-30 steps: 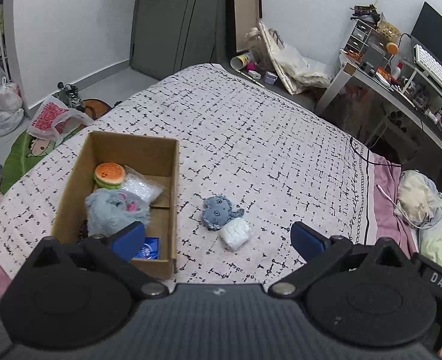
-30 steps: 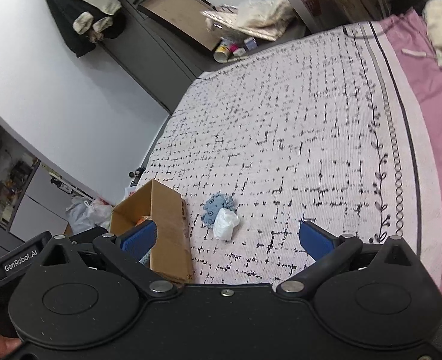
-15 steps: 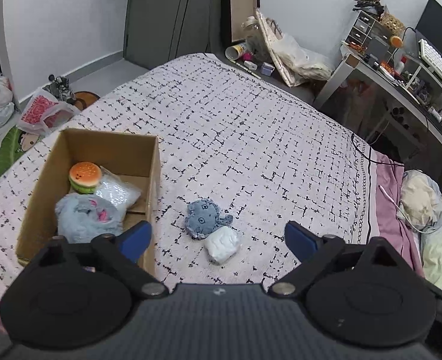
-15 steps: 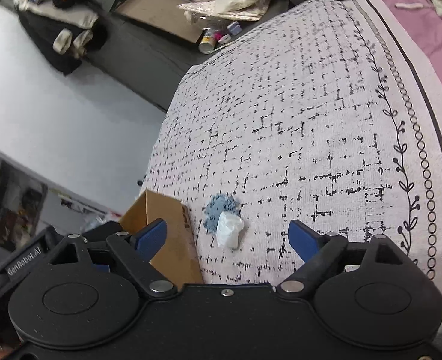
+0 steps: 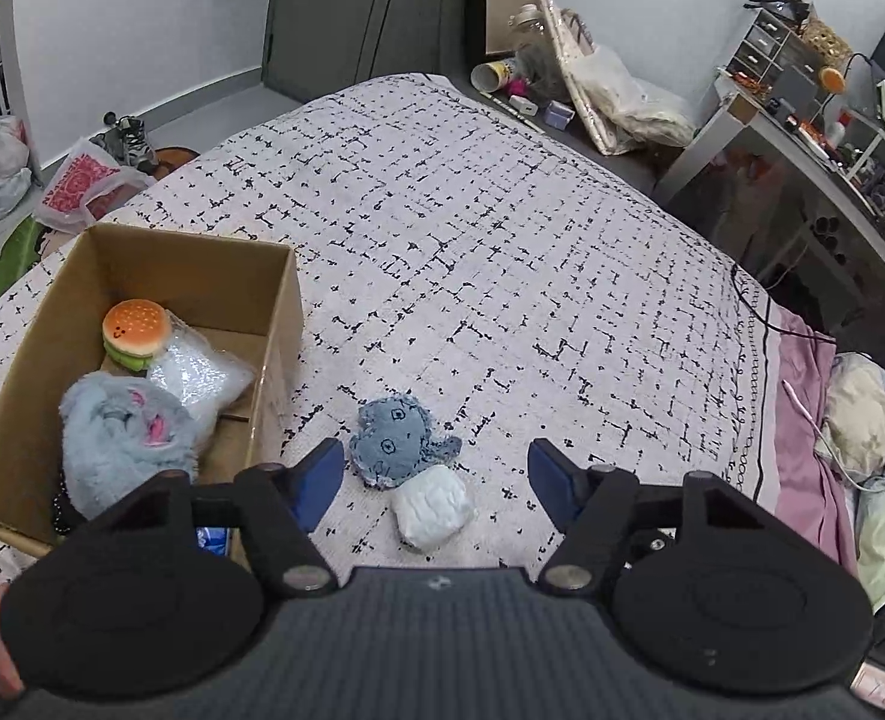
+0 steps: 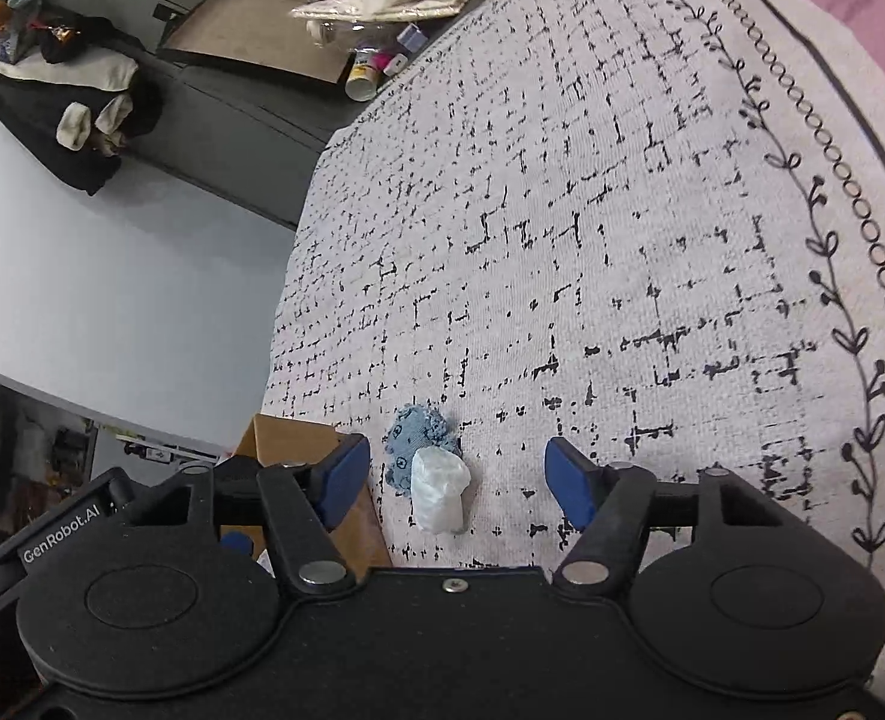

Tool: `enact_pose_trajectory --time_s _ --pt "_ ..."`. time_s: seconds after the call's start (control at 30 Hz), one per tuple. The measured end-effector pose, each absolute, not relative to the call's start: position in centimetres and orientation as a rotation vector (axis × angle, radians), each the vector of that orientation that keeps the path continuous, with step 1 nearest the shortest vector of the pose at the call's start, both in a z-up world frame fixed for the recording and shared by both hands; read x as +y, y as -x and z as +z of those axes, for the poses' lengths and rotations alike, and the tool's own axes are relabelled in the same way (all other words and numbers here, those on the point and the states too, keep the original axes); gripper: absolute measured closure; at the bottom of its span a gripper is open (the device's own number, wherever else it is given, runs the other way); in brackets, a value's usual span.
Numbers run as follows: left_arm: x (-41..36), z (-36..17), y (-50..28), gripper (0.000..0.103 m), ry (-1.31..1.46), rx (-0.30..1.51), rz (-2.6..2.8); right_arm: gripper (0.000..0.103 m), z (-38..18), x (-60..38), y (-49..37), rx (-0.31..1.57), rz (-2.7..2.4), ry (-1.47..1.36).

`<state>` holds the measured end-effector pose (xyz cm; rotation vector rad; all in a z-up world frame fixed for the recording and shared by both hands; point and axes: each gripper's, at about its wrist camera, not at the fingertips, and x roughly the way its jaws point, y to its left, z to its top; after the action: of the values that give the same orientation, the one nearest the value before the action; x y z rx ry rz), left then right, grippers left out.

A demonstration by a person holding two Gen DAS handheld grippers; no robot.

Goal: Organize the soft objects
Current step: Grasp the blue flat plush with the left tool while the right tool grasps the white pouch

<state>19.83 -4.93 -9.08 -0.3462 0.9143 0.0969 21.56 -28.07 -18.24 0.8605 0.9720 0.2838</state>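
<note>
Grippers left [image 5: 436, 474] and right [image 6: 457, 471] hover empty over octopus [image 5: 397, 441] and wad [image 5: 433, 507], jaws closing.

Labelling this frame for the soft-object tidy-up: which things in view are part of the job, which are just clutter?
Job:
- cardboard box
- burger toy, grey plush, clear bag, all in the box
- blue octopus toy and white soft bundle, loose on the bedspread

Clutter:
- desk
- plastic bags on the floor
- cup
</note>
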Motion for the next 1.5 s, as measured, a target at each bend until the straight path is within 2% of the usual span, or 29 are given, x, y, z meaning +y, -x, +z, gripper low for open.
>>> enact_pose_trajectory --time_s 0.27,0.37,0.53,0.67,0.8,0.83,0.87,0.97,1.5 --pt "-4.8 -10.5 -21.6 0.037 0.360 0.939 0.119 0.047 -20.3 -25.8 -23.1 1.056 0.334 -0.862" --pt "-4.5 -11.0 -22.2 0.040 0.374 0.949 0.126 0.050 -21.0 -25.0 -23.5 1.080 0.346 -0.874" --pt "-4.2 -11.8 -22.9 0.040 0.396 0.963 0.143 0.051 -21.6 -24.3 -23.9 1.095 0.352 -0.876" --pt "-3.7 -12.4 -23.1 0.040 0.436 0.978 0.176 0.060 -22.2 -23.6 -24.3 1.110 0.352 -0.889" --pt "-3.6 -13.1 -23.5 0.040 0.456 0.990 0.182 0.061 -23.0 -23.1 -24.7 1.131 0.341 -0.909" --pt "-3.6 -13.3 -23.6 0.040 0.457 0.992 0.184 0.064 -23.2 -23.0 -24.8 1.133 0.339 -0.913" --pt "-3.7 -13.5 -23.7 0.040 0.457 0.995 0.186 0.071 -23.4 -22.8 -24.8 1.135 0.336 -0.915" --pt "-3.9 -14.2 -24.1 0.040 0.462 1.010 0.191 0.075 -23.6 -22.7 -24.9 1.123 0.305 -0.917" --pt "-5.8 -17.8 -26.6 0.040 0.396 1.062 0.233 0.076 -23.1 -25.9 -24.7 1.038 0.129 -0.934"
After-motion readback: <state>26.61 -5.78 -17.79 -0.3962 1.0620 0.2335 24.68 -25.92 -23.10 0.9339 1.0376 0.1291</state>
